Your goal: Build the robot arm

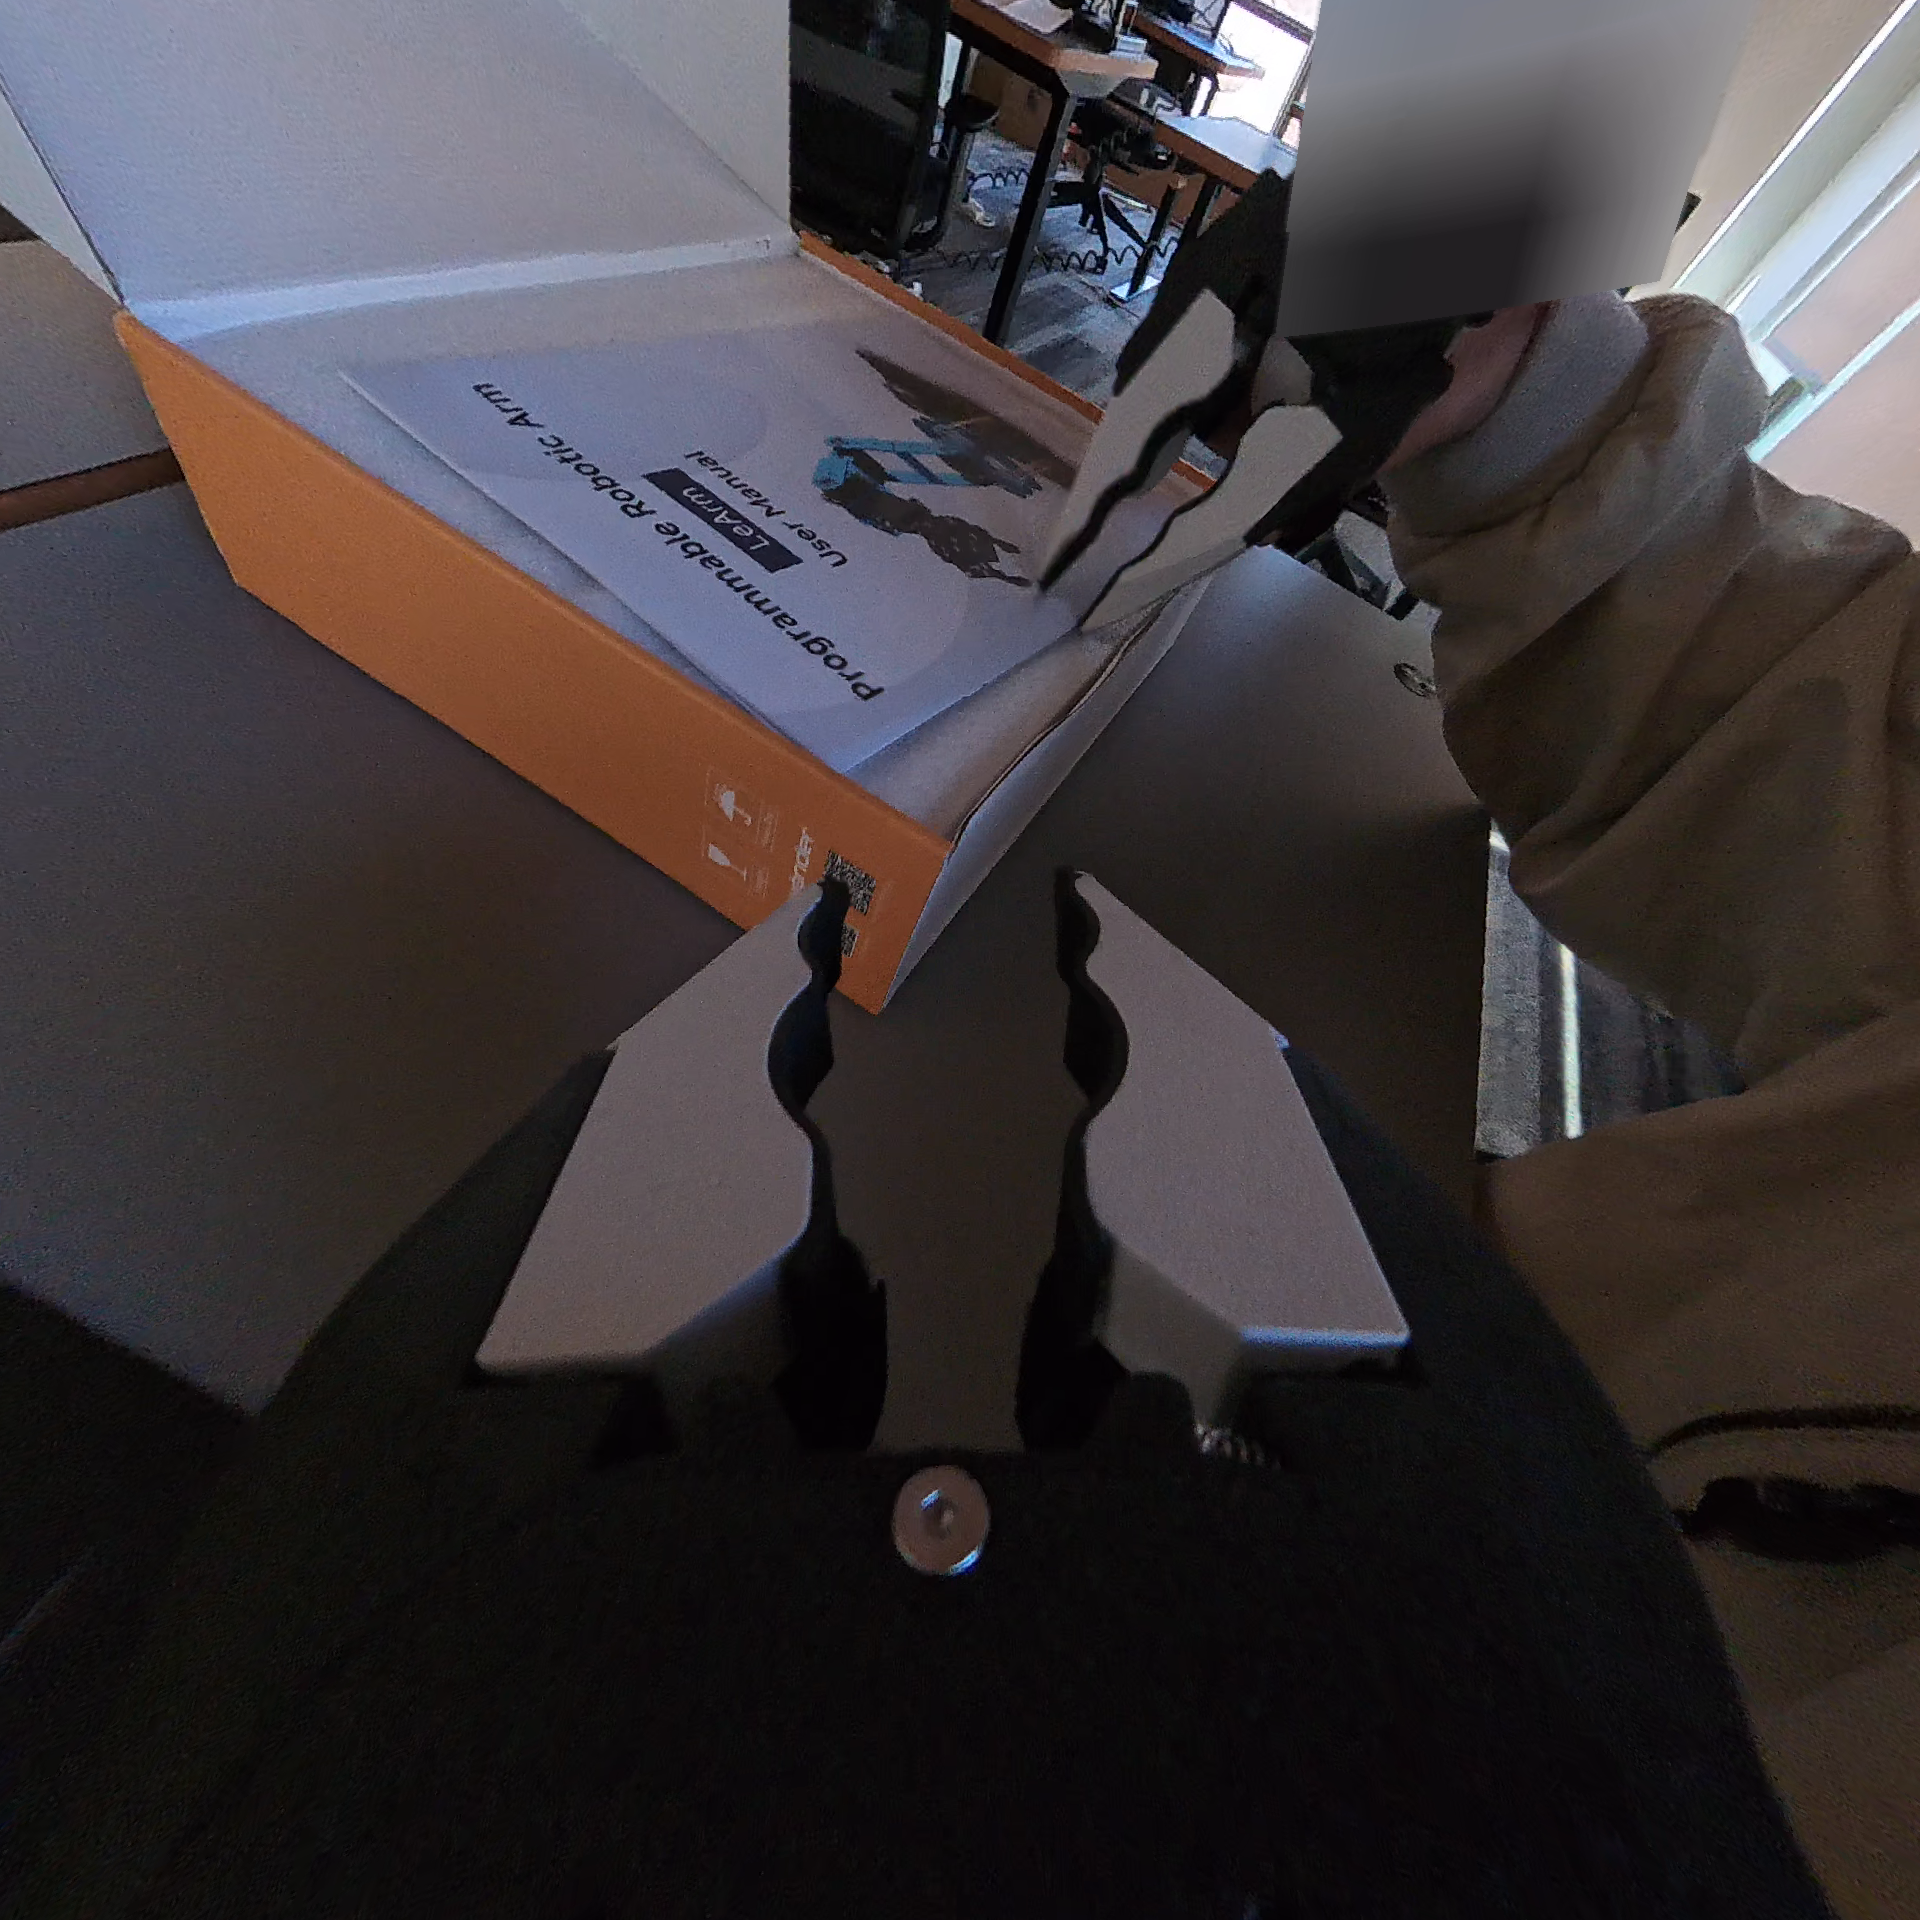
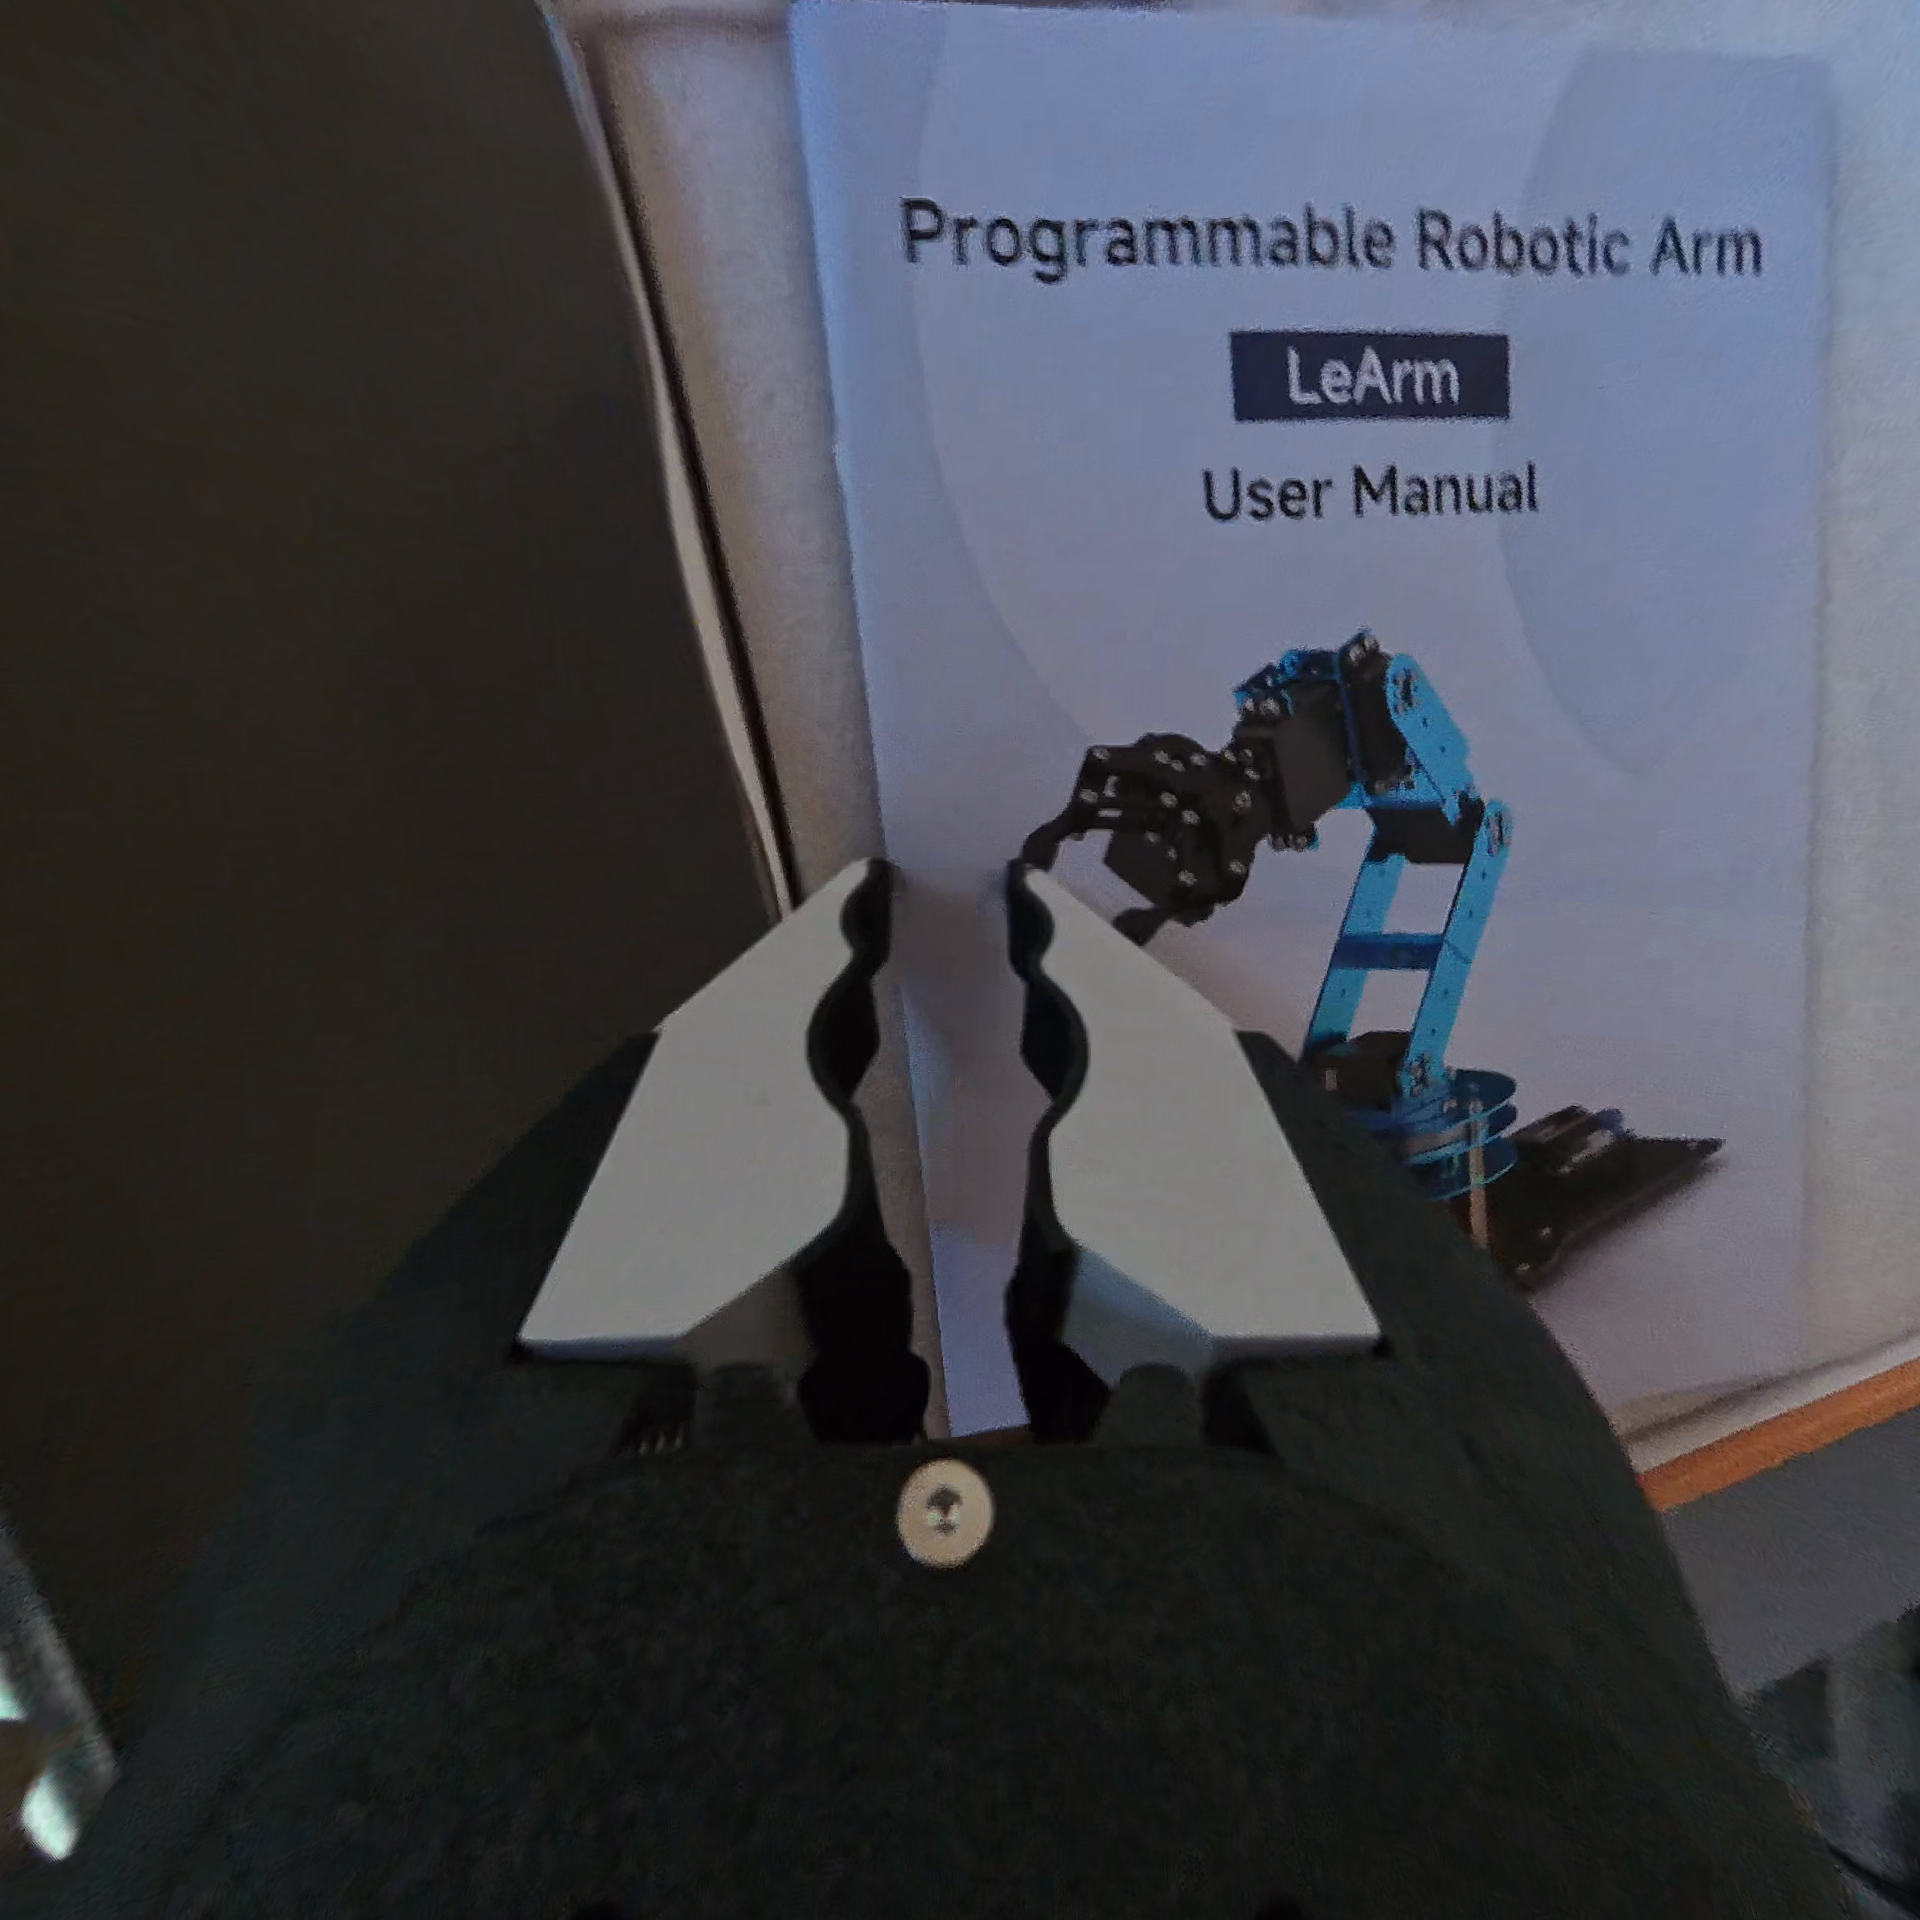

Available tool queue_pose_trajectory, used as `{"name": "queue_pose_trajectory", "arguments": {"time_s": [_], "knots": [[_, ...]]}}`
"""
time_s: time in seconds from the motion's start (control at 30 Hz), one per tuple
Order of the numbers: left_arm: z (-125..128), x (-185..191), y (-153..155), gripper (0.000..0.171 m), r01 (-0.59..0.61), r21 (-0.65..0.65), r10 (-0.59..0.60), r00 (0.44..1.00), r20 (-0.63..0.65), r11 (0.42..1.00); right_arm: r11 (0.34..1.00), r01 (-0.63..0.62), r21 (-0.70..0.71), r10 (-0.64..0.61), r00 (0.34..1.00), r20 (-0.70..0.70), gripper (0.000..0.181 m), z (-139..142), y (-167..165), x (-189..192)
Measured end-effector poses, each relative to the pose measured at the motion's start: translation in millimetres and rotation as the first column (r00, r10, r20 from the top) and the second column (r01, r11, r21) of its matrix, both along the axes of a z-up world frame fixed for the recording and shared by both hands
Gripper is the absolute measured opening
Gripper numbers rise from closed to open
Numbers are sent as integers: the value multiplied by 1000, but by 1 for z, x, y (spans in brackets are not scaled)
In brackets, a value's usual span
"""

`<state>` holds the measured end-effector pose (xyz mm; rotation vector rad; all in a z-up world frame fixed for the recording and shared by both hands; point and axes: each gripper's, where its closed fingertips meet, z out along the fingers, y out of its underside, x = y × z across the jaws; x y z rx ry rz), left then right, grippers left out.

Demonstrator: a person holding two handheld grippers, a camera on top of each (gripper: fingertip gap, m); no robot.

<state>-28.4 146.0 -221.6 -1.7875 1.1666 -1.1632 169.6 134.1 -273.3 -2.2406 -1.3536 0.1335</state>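
My left gripper (image 1: 940, 914) hangs with its grey fingers parted by a moderate gap and nothing between them, low over the dark grey desk (image 1: 312, 831), just off the near corner of the flat orange cardboard box (image 1: 540, 644). The box sits on the desk with its white lid (image 1: 364, 135) tipped up and back. Inside, on white lining, lies a white booklet (image 1: 727, 499) with dark lettering and a picture of a blue and black robot arm on its cover.

From the left wrist view I see my right gripper (image 1: 1070, 592) reaching down from the right, held by a person's hand (image 1: 1496, 384) in a beige sleeve (image 1: 1662, 727), its tips at the booklet's near edge by the box's folded white flap (image 1: 987, 831).

In the right wrist view that gripper (image 2: 945, 883) has its fingers narrowly apart, and the booklet's (image 2: 1351, 571) left edge runs straight into the gap between them. I cannot tell whether the pads actually press the paper. The view is slightly blurred.
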Motion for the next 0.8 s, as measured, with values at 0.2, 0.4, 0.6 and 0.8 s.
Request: {"name": "queue_pose_trajectory", "arguments": {"time_s": [0.2,0.4,0.6,0.8], "knots": [[-4,31,-12,41,-52,-37,53,998,38,998,973,27,228,-46,996,79,2,19,15,10],[17,67,-18,63,-131,-189,175,954,244,973,924,77,375,-61,997,-54,0,62,-7,-51],[10,39,-3,53,-232,-446,373,892,258,864,880,109,463,-119,993,-8,0,46,-26,-144],[-24,-7,5,6,-193,-630,393,899,193,752,907,197,374,-117,967,-226,0,32,-42,-228]]}}
